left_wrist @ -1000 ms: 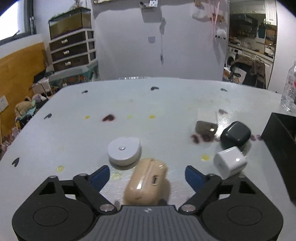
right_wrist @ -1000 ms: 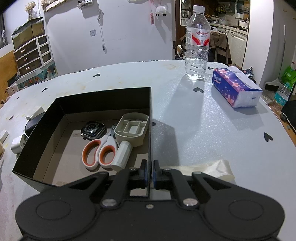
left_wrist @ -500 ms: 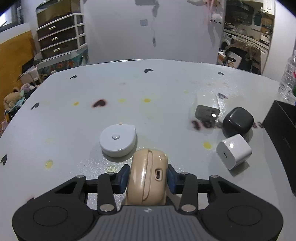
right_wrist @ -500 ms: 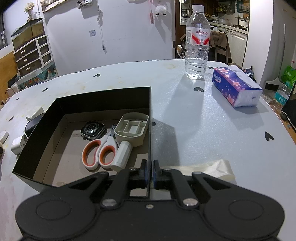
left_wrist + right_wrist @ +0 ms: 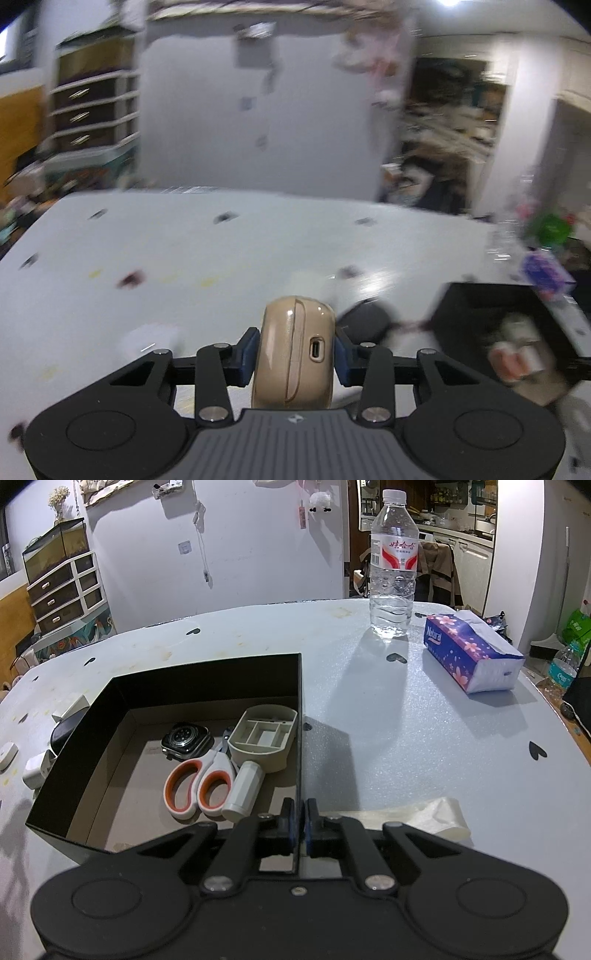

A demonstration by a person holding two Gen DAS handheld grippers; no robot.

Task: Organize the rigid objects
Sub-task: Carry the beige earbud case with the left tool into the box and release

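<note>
My left gripper (image 5: 295, 352) is shut on a beige earbud case (image 5: 291, 332), its blue pads pressing both sides, and holds it above the table. The left wrist view is blurred. A black open box (image 5: 480, 295) lies ahead to the right. In the right wrist view my right gripper (image 5: 300, 819) is shut on the right wall of that black box (image 5: 207, 679). Inside lie orange-handled scissors (image 5: 199, 786), a smartwatch (image 5: 186, 738), a beige divided tray (image 5: 264, 738) and a white cylinder (image 5: 243, 790).
Left of the box lie a white charger cube (image 5: 35, 771), a dark case (image 5: 64, 731) and a white round disc (image 5: 5, 755). A water bottle (image 5: 393, 572) and a tissue pack (image 5: 469, 653) stand at the far right. Crumpled pale tape (image 5: 417, 814) lies beside my right gripper.
The left gripper closed on the beige case, lifted it off the table and swung right towards the black box. The right gripper kept still on the box wall.
</note>
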